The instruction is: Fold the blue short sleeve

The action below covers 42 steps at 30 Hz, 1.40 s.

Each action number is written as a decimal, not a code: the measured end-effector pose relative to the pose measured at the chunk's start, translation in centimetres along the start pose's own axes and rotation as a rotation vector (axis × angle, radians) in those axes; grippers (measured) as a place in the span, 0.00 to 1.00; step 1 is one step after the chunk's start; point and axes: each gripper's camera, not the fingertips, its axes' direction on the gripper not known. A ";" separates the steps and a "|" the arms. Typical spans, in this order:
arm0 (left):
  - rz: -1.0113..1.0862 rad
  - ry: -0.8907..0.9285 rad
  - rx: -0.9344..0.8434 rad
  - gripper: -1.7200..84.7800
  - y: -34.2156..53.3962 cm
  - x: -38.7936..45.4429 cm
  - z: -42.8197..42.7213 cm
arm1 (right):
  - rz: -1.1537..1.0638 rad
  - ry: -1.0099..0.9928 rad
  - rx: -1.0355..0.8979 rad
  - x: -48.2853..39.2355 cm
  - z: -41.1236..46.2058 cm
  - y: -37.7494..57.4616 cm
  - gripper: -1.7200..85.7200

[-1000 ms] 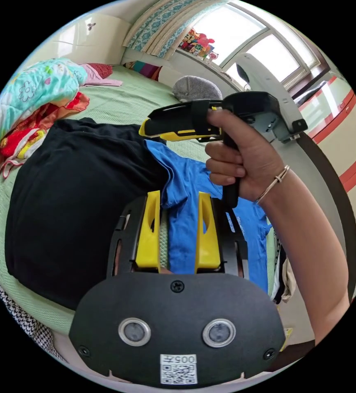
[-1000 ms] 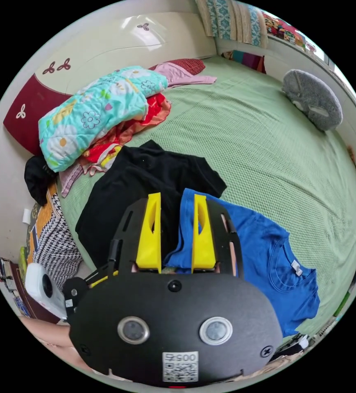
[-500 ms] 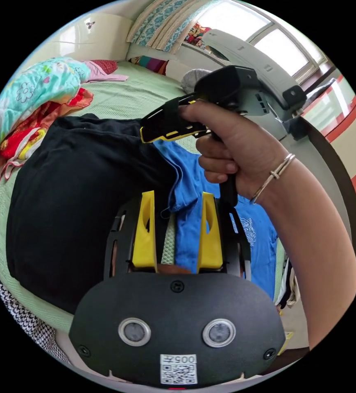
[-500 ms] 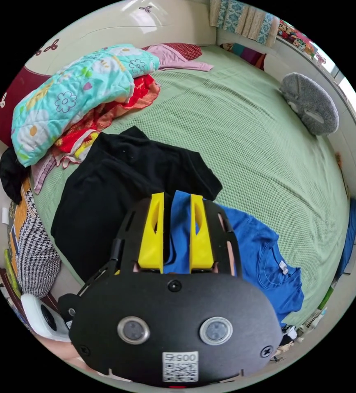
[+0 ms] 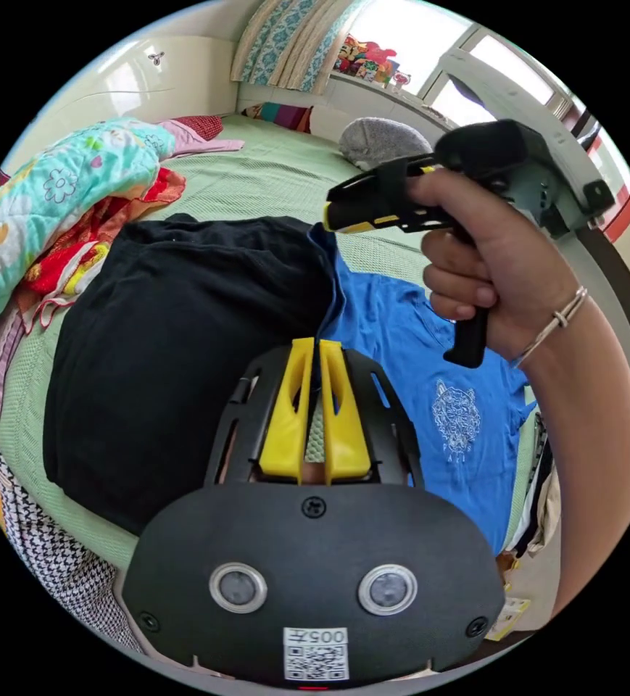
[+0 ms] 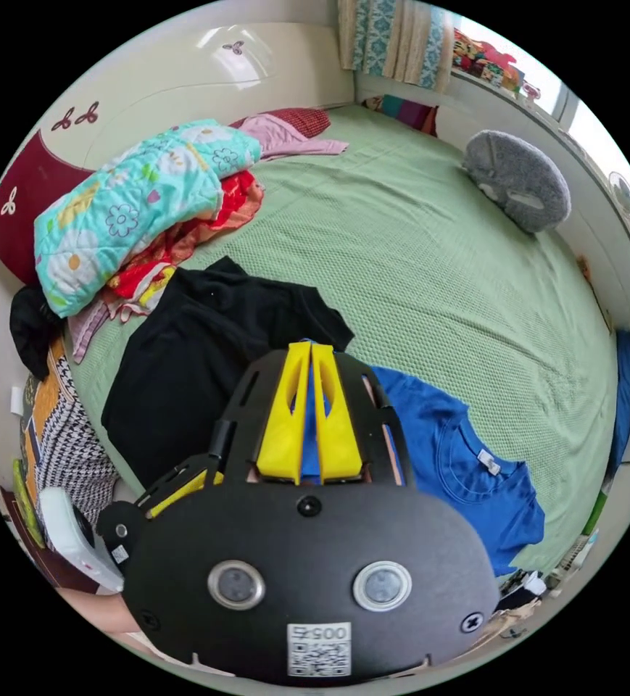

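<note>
Blue short-sleeve T-shirt [image 6: 467,471] spread on a green bed [image 6: 438,275], overlapped along one side by a black T-shirt [image 6: 206,348]. Left tool [image 5: 317,344] clenched on the blue shirt's edge, yellow jaws nearly together with a pinch of blue fabric at the tips. Right tool [image 6: 310,349] likewise clamped on blue fabric; seen in the left gripper view [image 5: 333,214] at the shirt's sleeve edge, held by a hand [image 5: 488,268]. Floral quilt [image 6: 133,203] bundled near the headboard.
</note>
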 end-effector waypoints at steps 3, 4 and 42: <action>0.011 0.086 0.021 0.03 0.1 0.2 -0.7 | 0.054 0.003 0.040 2.6 -1.7 1.6 0.00; 0.021 0.123 0.030 0.03 0.3 0.5 -1.1 | 0.079 0.015 0.043 3.8 -2.2 2.4 0.00; 0.152 0.131 -0.051 0.09 0.1 5.5 4.4 | 0.276 -0.316 0.031 17.7 1.0 21.8 0.07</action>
